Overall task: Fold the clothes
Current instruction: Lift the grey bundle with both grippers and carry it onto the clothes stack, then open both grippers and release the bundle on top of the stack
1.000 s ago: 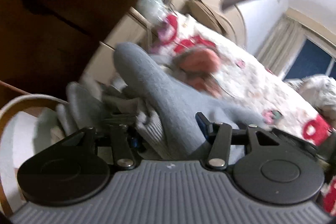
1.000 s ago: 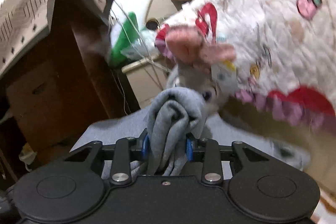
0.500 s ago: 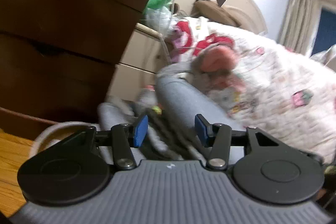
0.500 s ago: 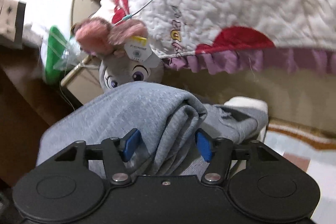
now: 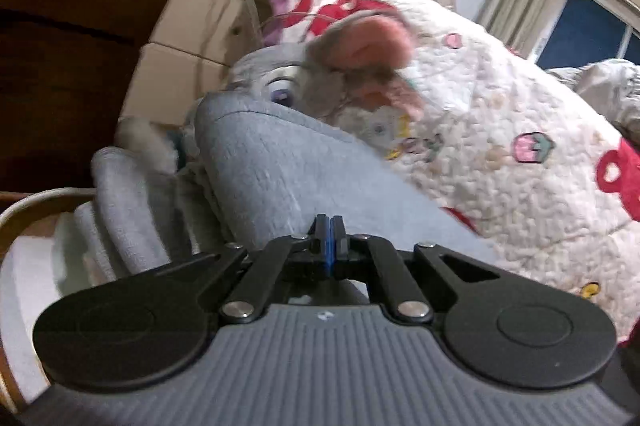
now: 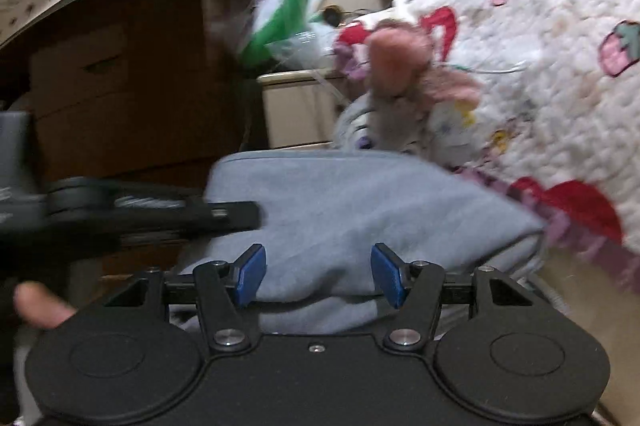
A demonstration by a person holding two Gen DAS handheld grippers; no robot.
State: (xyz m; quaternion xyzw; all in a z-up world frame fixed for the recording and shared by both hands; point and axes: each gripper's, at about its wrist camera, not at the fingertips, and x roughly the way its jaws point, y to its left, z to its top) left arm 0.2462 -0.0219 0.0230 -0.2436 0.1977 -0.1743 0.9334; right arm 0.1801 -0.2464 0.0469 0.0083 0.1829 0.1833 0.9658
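A folded grey garment [image 5: 280, 186] lies in a thick bundle in front of both grippers. My left gripper [image 5: 330, 242] is closing fully, its blue pads meeting just before the cloth, and no fabric shows between them. In the right wrist view the left gripper [image 6: 236, 214] comes in from the left with its tip at the garment's [image 6: 360, 206] left edge. My right gripper [image 6: 320, 276] stands open with the grey fold bulging between its blue pads [image 6: 250, 276], which do not press on it.
A grey plush toy with pink ears [image 5: 360, 42] leans on the white strawberry quilt [image 5: 520, 186] behind the garment. A dark wooden dresser [image 6: 120, 106] and a cream cabinet [image 6: 296, 114] stand to the left. A white round rim [image 5: 24, 206] is at lower left. A fingertip [image 6: 40, 306] shows.
The right gripper let go of the grey bundle and opened wide around it. The left gripper's pads, apart before, have come together. Both views swung and rolled.
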